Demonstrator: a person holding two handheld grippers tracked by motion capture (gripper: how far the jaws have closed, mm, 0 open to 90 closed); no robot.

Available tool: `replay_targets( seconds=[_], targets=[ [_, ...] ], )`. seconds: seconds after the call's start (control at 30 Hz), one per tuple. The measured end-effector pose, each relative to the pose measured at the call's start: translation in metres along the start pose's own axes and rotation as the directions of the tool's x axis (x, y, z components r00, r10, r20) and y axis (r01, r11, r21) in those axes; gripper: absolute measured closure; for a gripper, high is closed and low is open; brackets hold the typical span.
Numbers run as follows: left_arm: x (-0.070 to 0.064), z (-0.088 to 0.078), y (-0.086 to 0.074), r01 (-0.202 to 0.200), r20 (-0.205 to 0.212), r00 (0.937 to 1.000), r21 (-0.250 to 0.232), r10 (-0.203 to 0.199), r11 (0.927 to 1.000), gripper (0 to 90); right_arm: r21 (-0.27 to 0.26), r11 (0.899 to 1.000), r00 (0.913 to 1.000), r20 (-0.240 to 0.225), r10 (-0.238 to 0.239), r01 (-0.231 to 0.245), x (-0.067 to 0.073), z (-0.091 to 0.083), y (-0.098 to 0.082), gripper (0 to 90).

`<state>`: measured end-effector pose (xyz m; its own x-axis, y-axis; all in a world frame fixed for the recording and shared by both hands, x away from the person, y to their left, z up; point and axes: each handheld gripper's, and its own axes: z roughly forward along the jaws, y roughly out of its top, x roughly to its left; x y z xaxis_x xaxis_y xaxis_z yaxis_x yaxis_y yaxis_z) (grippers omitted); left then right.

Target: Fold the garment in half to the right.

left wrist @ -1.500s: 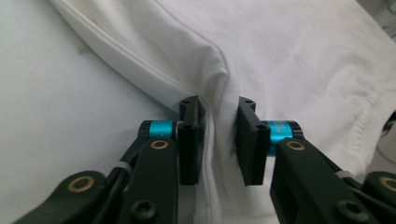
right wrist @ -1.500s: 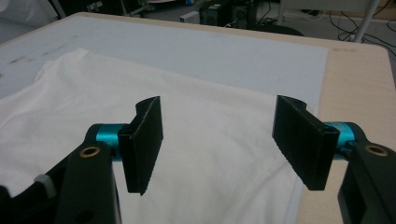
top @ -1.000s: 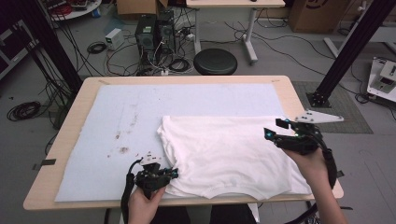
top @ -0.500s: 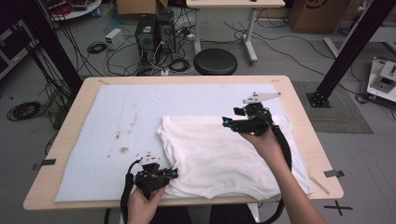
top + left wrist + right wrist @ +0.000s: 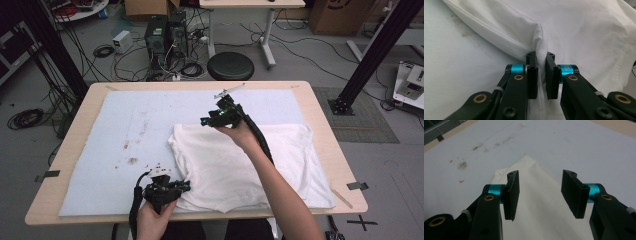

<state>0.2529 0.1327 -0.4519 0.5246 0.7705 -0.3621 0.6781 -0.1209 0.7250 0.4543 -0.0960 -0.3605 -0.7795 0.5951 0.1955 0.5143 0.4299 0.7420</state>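
White cotton T-shirt (image 5: 235, 165) lies spread flat on the pale blue cloth mat (image 5: 125, 130) covering the light wooden table (image 5: 325, 115), on the near right part of the mat, its near edge reaching the person's side of the table. Fabric mostly smooth, a long fold line runs along its left edge in the left gripper view.

Left gripper (image 5: 167, 189), black with teal collars, sits at the shirt's near left corner, held in the person's left hand (image 5: 152, 220). Its jaws are almost closed, clamped on a pinched-up ridge of the white fabric (image 5: 539, 50); cloth bunches between the pads and rises above them.

Right gripper (image 5: 212, 120), same build, held in the right hand (image 5: 240, 134), hangs over the shirt's far left corner, the forearm (image 5: 280, 195) crossing over the shirt. Its jaws have just been closing but stand well apart, gripping nothing. In the right gripper view a pointed corner of the shirt (image 5: 529, 162) lies on the mat below the gap between the pads, pads clear of the cloth.

Mat has brown stains (image 5: 132, 160) left of the shirt, also small red flecks (image 5: 461, 181) near them. Beyond the table: round black stool (image 5: 230, 65), black computer towers (image 5: 162, 32), tangled cables (image 5: 25, 117) on the grey floor.
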Motion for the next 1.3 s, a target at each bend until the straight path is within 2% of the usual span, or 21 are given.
replay_targets(
  seconds=[0.23, 0.4, 0.47, 0.57, 0.67, 0.87, 0.93, 1.0, 1.07, 1.13, 1.3],
  targets=[
    [0.002, 0.001, 0.0, 0.009, 0.011, 0.9999, 0.001, -0.009, 1.0, 82.2, 0.072, 0.997, 0.9998, -0.008, -0.017, 0.018, 0.005, 0.052, 0.015, 53.2],
    [0.002, 0.001, 0.001, 0.017, 0.018, 0.9997, 0.003, -0.017, 0.9999, 82.2, 0.09, 0.996, 0.9998, -0.015, -0.013, 0.014, 0.015, 0.088, 0.023, 58.3],
    [0.003, 0.001, 0.001, 0.017, 0.019, 0.9997, 0.002, -0.017, 0.9999, 82.2, 0.107, 0.994, 0.9998, 0.003, -0.02, 0.02, 0.019, 0.102, 0.025, 59.8],
    [0.003, 0.001, 0.0, 0.016, 0.02, 0.9997, 0.001, -0.016, 0.9999, 82.2, 0.102, 0.995, 0.9998, 0.021, -0.006, 0.003, 0.022, 0.118, 0.025, 62.1],
    [0.003, 0.0, 0.0, 0.017, 0.02, 0.9996, 0.001, -0.017, 0.9998, 82.2, 0.118, 0.993, 0.9979, 0.064, 0.005, -0.012, 0.022, 0.129, 0.025, 63.5],
    [0.003, 0.0, 0.0, 0.017, 0.019, 0.9997, 0.002, -0.017, 0.9999, 82.1, 0.137, 0.99, 0.9968, 0.08, 0.0, -0.011, 0.024, 0.146, 0.025, 68.5],
    [0.003, 0.0, 0.0, 0.013, 0.017, 0.9998, 0.002, -0.013, 0.9999, 82.2, 0.156, 0.988, 0.9952, 0.096, -0.017, 0.002, 0.026, 0.152, 0.024, 73.0],
    [0.002, 0.0, 0.0, 0.011, 0.016, 0.9998, 0.004, -0.011, 0.9999, 82.2, 0.154, 0.988, 0.9934, 0.11, -0.031, 0.014, 0.027, 0.153, 0.024, 81.9],
    [0.001, -0.001, 0.0, 0.01, 0.016, 0.9998, 0.001, -0.01, 0.9999, 82.2, 0.158, 0.987, 0.994, 0.106, -0.027, 0.01, 0.026, 0.15, 0.024, 87.1],
    [0.0, -0.002, 0.002, 0.006, 0.021, 0.9998, -0.006, -0.006, 1.0, 82.4, 0.144, 0.989, 0.9942, 0.101, -0.035, 0.02, 0.026, 0.145, 0.025, 87.8],
    [-0.008, -0.009, 0.009, -0.011, 0.042, 0.999, -0.032, 0.012, 0.9994, 83.0, 0.098, 0.995, 0.9952, 0.087, -0.046, 0.037, 0.027, 0.118, 0.033, 87.9]
  ],
)
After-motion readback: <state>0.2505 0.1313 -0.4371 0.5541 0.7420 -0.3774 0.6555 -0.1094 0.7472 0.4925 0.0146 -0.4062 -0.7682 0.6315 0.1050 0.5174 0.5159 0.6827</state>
